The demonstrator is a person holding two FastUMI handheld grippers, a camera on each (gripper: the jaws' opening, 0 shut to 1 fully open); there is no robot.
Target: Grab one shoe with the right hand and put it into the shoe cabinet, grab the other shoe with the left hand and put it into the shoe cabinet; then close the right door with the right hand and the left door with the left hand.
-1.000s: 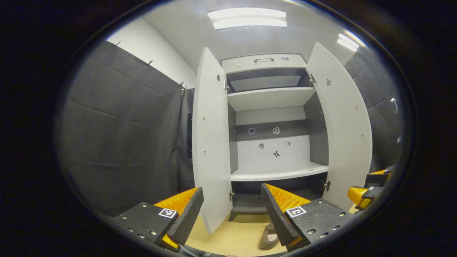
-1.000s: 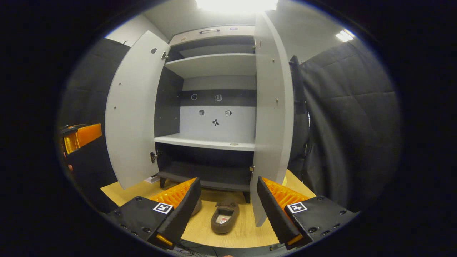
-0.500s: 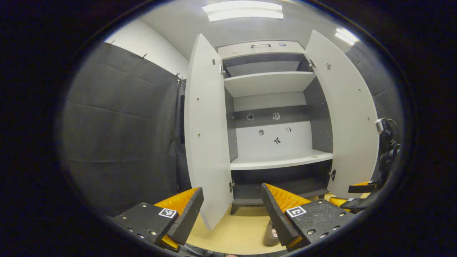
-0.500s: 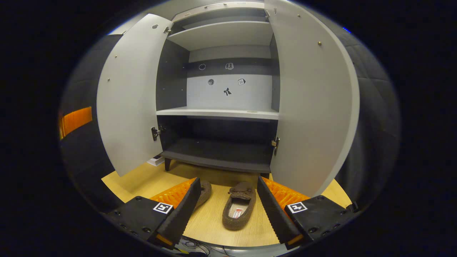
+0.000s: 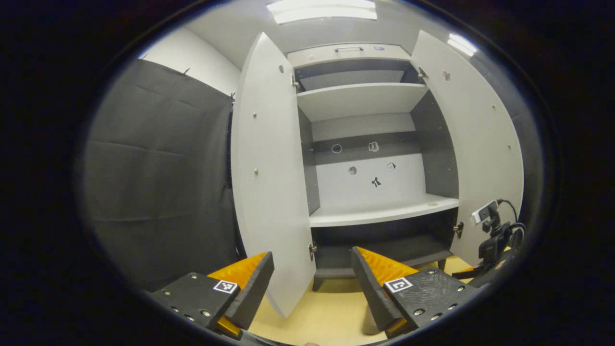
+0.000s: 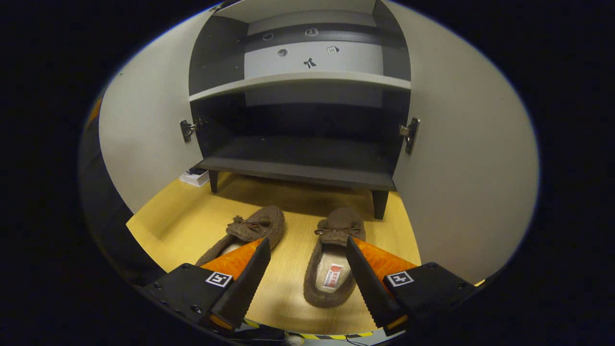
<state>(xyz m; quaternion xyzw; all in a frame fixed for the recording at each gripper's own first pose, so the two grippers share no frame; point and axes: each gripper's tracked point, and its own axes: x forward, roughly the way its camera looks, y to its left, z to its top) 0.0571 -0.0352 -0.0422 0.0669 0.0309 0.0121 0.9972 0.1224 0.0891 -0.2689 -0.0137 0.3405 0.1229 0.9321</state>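
In your right gripper view, the two shoes lie side by side on the floor (image 6: 168, 221) just before the shoe cabinet (image 6: 298, 168), the left shoe (image 6: 250, 229) apart from the right shoe (image 6: 331, 259). The left door (image 6: 144, 139) and right door (image 6: 461, 158) stand open on either side. A shelf (image 6: 298, 79) sits above the bottom compartment.

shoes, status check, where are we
Both hand-held grippers open, empty: right low over the right shoe, left facing the cabinet. Both shoes on the floor, left shoe beside. Doors open, path clear.
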